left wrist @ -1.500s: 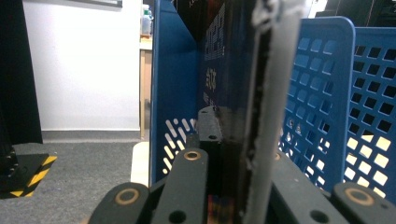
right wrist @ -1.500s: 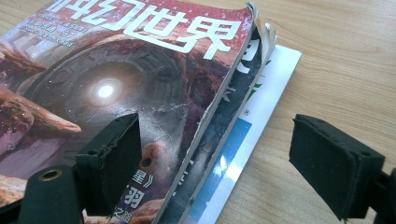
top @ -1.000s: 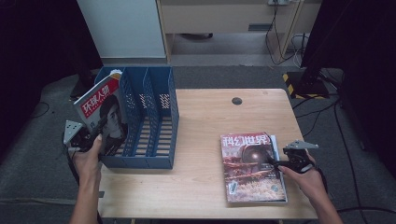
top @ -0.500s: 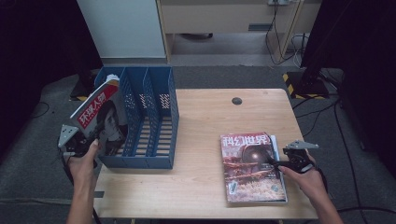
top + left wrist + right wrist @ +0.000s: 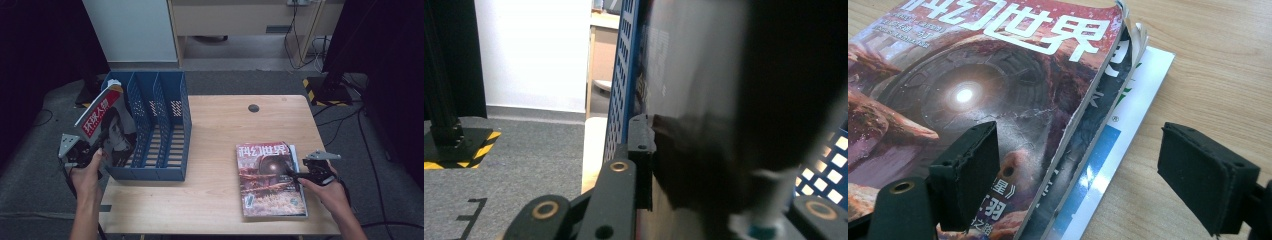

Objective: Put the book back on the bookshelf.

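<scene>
Blue file rack [image 5: 165, 125] takes our magazine [image 5: 102, 125] as the left gripper [image 5: 82, 155] loosens its clamp; right gripper [image 5: 300, 175], jaws apart, must grab 1 from the stack [image 5: 270, 180].

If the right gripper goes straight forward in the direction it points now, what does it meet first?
Probably the right edge of the top magazine in the stack on the table. The right gripper stands open with its fingers either side of that edge; depth is hard to judge.

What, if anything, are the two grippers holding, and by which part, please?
The left gripper holds a magazine by its lower edge, its jaws just loosening; the right gripper holds nothing.
</scene>
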{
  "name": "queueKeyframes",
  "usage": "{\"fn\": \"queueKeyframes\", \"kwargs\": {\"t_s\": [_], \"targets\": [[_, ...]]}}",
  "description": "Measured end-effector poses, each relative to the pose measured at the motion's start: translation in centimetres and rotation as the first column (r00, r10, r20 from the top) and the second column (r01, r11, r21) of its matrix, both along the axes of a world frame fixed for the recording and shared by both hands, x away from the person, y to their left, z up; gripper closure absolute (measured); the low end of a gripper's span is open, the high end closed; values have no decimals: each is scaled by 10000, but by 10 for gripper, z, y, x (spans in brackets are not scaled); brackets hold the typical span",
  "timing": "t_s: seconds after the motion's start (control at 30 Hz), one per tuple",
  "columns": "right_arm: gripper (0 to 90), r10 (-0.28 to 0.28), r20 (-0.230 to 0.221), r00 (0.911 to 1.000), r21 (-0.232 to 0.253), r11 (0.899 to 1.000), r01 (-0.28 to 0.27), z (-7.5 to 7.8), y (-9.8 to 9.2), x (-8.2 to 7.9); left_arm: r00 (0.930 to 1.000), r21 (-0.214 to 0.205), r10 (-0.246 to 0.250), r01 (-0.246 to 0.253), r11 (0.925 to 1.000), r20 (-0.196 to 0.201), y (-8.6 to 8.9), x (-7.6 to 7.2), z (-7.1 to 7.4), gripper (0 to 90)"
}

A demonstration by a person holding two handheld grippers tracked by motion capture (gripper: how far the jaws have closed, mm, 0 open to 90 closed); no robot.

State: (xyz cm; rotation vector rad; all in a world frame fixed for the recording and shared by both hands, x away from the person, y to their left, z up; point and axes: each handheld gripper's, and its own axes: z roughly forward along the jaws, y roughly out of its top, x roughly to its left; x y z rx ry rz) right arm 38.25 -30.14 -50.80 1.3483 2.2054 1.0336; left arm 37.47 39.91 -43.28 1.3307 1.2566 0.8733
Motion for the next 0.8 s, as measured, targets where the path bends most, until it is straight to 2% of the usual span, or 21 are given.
{"fn": "queueKeyframes", "kwargs": {"t_s": [0.27,0.43,0.5,0.57,0.8], "targets": [[171,34,-32,10000,15,10000,-34,0,0,0,9998,-2,59,-59,10000,188,-1,4,8,769],[169,47,-60,10000,51,10000,-46,0,1,0,9999,377,118,-120,9992,52,-3,6,10,838],[168,56,-52,10000,52,10000,-56,-1,1,0,9998,89,124,-125,9999,139,-3,5,11,861],[167,48,-81,10000,62,10000,-48,-1,0,0,9995,249,217,-223,9994,245,-5,4,13,866],[166,22,-87,10000,79,10000,-22,-1,1,0,9979,-70,479,-476,9988,439,-5,9,16,868]]}}
